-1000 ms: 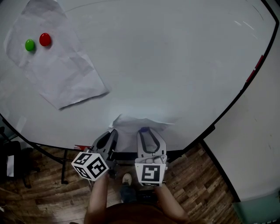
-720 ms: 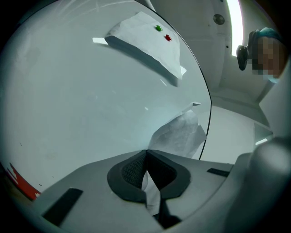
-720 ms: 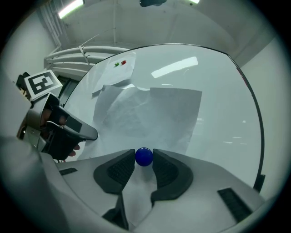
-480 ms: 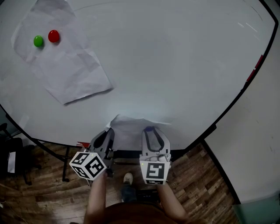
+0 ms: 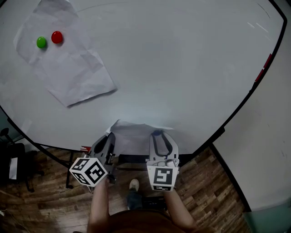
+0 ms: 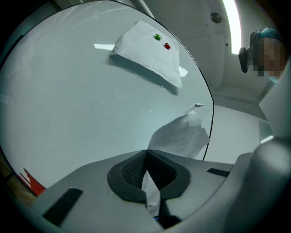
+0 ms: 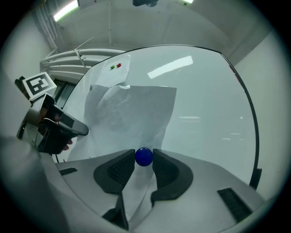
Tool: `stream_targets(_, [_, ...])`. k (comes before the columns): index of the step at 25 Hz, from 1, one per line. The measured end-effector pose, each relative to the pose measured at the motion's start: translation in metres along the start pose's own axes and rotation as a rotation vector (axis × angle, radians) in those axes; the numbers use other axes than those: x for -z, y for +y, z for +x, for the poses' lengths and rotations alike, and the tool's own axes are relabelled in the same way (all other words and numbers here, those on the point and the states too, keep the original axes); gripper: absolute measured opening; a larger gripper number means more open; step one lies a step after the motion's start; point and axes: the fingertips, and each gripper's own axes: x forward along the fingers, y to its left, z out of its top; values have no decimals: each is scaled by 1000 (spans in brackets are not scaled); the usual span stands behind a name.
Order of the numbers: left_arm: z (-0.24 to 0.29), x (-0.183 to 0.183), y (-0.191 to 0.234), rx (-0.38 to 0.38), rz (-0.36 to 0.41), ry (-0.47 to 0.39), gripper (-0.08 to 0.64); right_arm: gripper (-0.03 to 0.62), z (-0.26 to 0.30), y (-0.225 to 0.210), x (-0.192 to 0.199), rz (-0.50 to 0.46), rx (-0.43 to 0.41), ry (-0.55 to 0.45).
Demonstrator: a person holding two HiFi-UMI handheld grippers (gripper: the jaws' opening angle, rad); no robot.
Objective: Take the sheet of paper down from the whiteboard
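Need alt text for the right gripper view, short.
The right gripper is shut on a round blue magnet against a creased sheet of paper on the whiteboard. The left gripper is at the sheet's left edge; beyond, a second sheet carries a green magnet and a red magnet.

Illumination is cool, even and overhead. In my left gripper view a ceiling strip light [image 6: 231, 20] clips to pure white; my right gripper view shows a second strip [image 7: 66, 10] upper left. The whiteboard [image 5: 182, 68] returns soft glare bars [image 7: 170, 67] and carries only faint shadows. Both gripper views bow heavily and vignette to black at the corners. In the head view the floor [image 5: 45, 200] is dim.
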Motion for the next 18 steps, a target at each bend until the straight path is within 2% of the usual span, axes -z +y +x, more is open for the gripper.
stream_targets(18, [-10, -14, 17, -49, -68, -39, 25, 135, 0, -17, 6, -4, 28, 22])
